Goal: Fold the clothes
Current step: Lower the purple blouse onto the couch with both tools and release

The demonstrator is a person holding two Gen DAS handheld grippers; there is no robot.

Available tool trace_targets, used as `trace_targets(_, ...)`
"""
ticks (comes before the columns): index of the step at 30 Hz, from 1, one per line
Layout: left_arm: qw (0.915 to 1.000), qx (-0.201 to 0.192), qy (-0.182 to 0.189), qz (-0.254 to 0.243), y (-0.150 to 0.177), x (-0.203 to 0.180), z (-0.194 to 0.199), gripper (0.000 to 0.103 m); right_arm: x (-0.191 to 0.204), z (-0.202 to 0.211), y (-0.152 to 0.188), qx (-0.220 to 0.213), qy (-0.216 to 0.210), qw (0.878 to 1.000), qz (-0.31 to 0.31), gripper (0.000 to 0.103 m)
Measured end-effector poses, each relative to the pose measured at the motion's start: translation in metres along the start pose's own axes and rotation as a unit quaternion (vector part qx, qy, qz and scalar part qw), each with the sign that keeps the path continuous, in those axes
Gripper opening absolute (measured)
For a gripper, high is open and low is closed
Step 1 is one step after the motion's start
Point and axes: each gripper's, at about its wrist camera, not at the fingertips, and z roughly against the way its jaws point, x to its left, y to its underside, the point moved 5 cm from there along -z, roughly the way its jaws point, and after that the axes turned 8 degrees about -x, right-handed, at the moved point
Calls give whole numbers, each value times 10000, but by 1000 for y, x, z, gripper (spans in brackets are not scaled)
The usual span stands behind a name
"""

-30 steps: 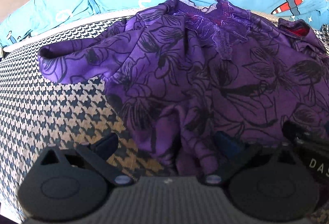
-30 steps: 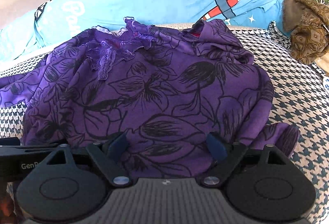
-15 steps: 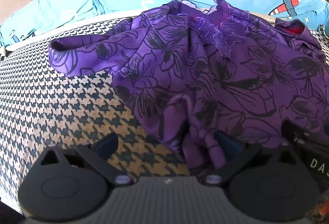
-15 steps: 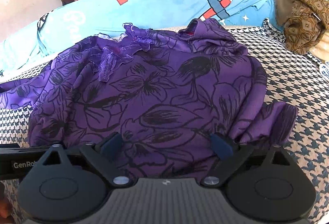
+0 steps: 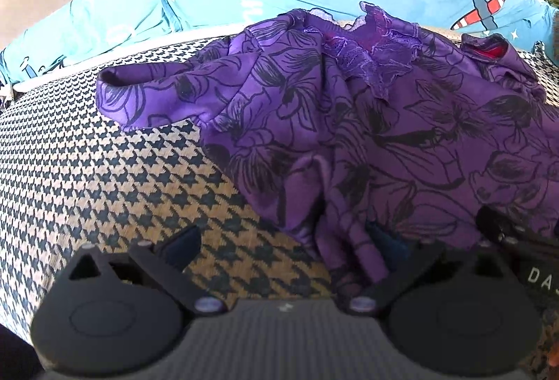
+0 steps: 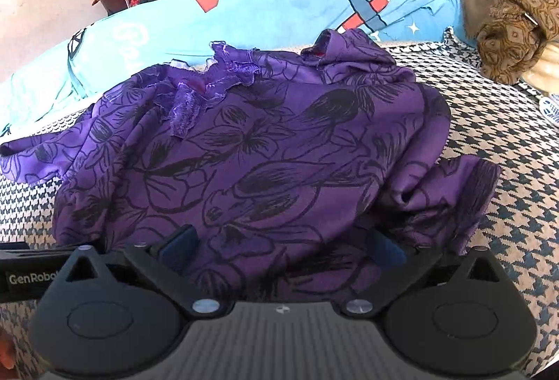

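A crumpled purple garment (image 5: 401, 135) with black flower outlines and a lace neckline lies on the houndstooth cover (image 5: 104, 177). One sleeve (image 5: 139, 97) sticks out to the left. My left gripper (image 5: 283, 242) is open at the garment's near left edge. A hanging fold lies against its right finger (image 5: 384, 240), and bare cover shows by the left finger. My right gripper (image 6: 281, 247) sits at the near edge of the garment (image 6: 279, 153). Its jaws are opening wide and the cloth spreads loosely between them, unpressed. Each gripper's body shows at the edge of the other's view.
A blue cushion (image 6: 279, 6) printed with aeroplanes runs along the back of the cover. A brown patterned cloth (image 6: 510, 27) is heaped at the far right. Chairs, a table and a potted plant stand in the room behind.
The right gripper's fingers have spread further apart over the cloth. In the left wrist view the garment has slid to the right, so more bare houndstooth shows between the fingers.
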Motion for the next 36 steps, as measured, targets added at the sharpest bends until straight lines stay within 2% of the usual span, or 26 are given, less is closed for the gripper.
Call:
trace_targets(8,9996,93,144,232,4,8,4,103,2,4,4,-46,36,9999,147,103)
trace_targets(22,9995,133,156,256,14,14,13,103,-5,18,10,-56,-56,9997,-218,103)
trace_targets(36,9995,187,105,211,22,9,20,103,-5,22,15,-90,-35,9998,-162,103)
